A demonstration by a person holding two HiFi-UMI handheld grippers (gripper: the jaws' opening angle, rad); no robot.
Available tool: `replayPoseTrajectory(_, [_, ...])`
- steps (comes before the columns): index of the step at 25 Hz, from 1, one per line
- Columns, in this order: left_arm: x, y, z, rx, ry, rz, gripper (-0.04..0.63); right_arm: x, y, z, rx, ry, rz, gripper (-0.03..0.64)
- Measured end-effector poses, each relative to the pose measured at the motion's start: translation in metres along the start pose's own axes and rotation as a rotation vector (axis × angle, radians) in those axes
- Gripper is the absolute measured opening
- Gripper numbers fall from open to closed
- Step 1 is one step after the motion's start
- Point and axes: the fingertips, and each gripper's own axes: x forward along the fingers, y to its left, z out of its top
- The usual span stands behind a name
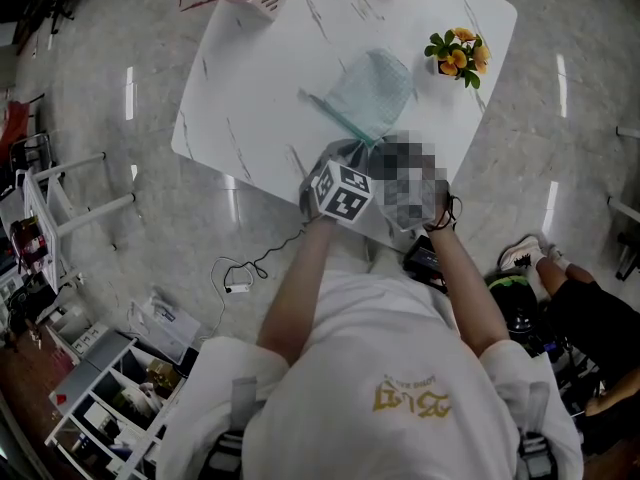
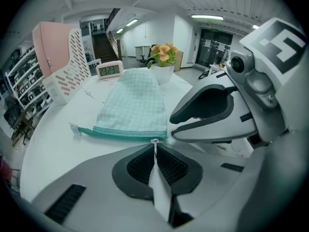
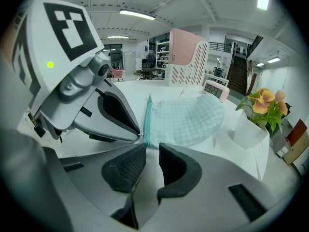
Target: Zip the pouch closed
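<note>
A light green checked pouch (image 1: pixel 375 90) lies flat on the white marble table (image 1: pixel 250 78), its teal zipper edge (image 2: pixel 116 133) facing me. In the left gripper view my left gripper (image 2: pixel 154 148) is shut on the small metal zipper pull (image 2: pixel 154 142) at the right end of that zipper edge. My right gripper (image 3: pixel 150 151) stands open just short of the pouch's near corner (image 3: pixel 146 138), with nothing seen between its pads. The two grippers sit close side by side at the table's near edge; the left one's marker cube (image 1: pixel 342 190) shows in the head view.
A small white pot of yellow and orange flowers (image 1: pixel 458 53) stands right of the pouch. At the table's far side are a pink and white slotted basket (image 2: pixel 60 57) and a small digital clock (image 2: pixel 109 69). Shelving (image 1: pixel 110 388) and cables lie on the floor at left.
</note>
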Motion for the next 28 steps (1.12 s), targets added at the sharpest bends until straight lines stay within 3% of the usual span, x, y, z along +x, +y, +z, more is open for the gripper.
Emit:
replayPoseTrajectory(14, [-0.008,-0.001,0.006,-0.066,-0.010,-0.064,0.023,0.005,0.008,0.007,-0.064,-0.010,0.017,0.098])
replayPoseTrajectory(21, [-0.015,-0.001,0.015,-0.050,-0.011,-0.075,0.021,0.001,0.003,0.014,-0.122,-0.024,-0.020,0.066])
replayPoseTrajectory(28, [-0.022,0.000,0.022,-0.065,-0.020,-0.085,0.021,-0.005,0.000,0.020,-0.093,-0.022,-0.011,0.050])
